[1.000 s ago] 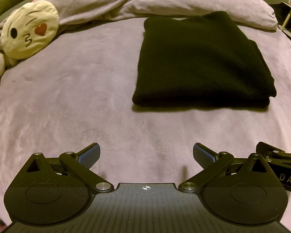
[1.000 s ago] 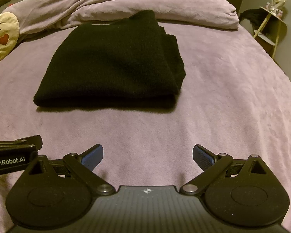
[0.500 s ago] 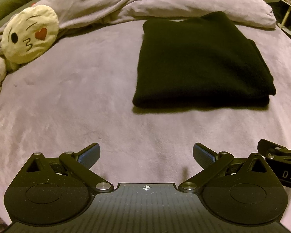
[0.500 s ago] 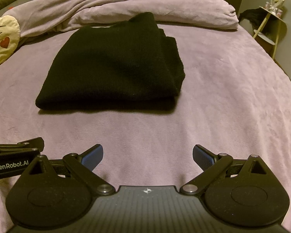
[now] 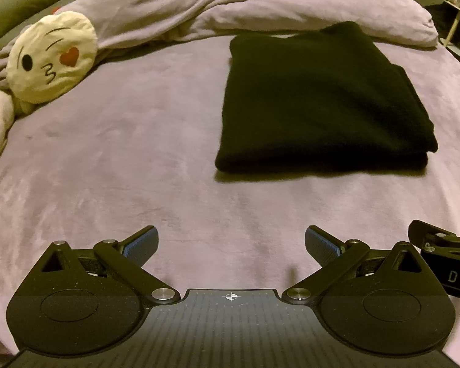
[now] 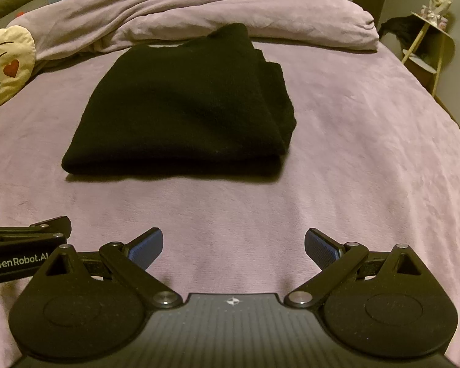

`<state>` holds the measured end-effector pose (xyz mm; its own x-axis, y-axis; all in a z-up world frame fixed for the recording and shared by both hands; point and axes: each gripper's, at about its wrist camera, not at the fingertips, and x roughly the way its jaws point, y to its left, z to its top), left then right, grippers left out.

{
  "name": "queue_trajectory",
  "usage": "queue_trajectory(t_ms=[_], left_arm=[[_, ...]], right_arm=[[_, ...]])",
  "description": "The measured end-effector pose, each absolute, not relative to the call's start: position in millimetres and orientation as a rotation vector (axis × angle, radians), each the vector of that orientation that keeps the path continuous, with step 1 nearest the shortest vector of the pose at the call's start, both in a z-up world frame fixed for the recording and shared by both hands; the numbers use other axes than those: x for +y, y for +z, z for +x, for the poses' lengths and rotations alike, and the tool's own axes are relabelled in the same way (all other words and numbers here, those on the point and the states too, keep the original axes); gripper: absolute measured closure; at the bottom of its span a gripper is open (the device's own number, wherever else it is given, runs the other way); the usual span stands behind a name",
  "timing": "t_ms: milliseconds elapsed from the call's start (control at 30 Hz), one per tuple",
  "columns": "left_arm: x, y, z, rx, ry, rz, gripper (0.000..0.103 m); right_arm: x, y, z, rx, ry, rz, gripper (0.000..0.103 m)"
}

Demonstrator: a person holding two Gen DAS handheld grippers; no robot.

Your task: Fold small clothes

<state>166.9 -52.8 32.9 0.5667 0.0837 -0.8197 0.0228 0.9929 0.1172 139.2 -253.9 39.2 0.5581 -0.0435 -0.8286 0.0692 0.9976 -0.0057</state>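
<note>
Knitwear, a black garment [image 5: 322, 98], is seen folded into a thick rectangle on the purple bedspread [image 5: 122, 159], its doubled edge turned toward both cameras. Beyond the garment a rumpled purple duvet [image 5: 260, 3] is heaped, touching its far edge. Well to the left of the garment a round cream cushion with a kissing face [image 5: 50, 61] is propped against the duvet. To the right of the garment, past the bed's edge, a small side table [image 6: 429, 40] is visible. Nothing is placed between the garment and the tools. The left gripper [image 5: 230, 245] is held near the garment's front edge with its jaws spread wide and nothing between them; the right gripper [image 6: 233, 247] is likewise spread and holding nothing, just beside the left one. Compared with a second ago, the garment is unchanged in place and both grippers are seen slightly farther back from it.
</note>
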Motion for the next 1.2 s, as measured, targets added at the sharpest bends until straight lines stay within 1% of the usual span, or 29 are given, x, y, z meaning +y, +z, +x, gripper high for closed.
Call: queue_trajectory(t_ms=[300,1200], left_arm=[[-56.6,33.8,163.7,0.945,0.022,0.142,0.0],[-51.2,39.3,162.8,0.952,0.018,0.102,0.0]], right_arm=[[-254.8,39.4,139.6,0.976,-0.067,0.03,0.004],[-250.7,41.3,133.6,0.972,-0.065,0.023,0.004]])
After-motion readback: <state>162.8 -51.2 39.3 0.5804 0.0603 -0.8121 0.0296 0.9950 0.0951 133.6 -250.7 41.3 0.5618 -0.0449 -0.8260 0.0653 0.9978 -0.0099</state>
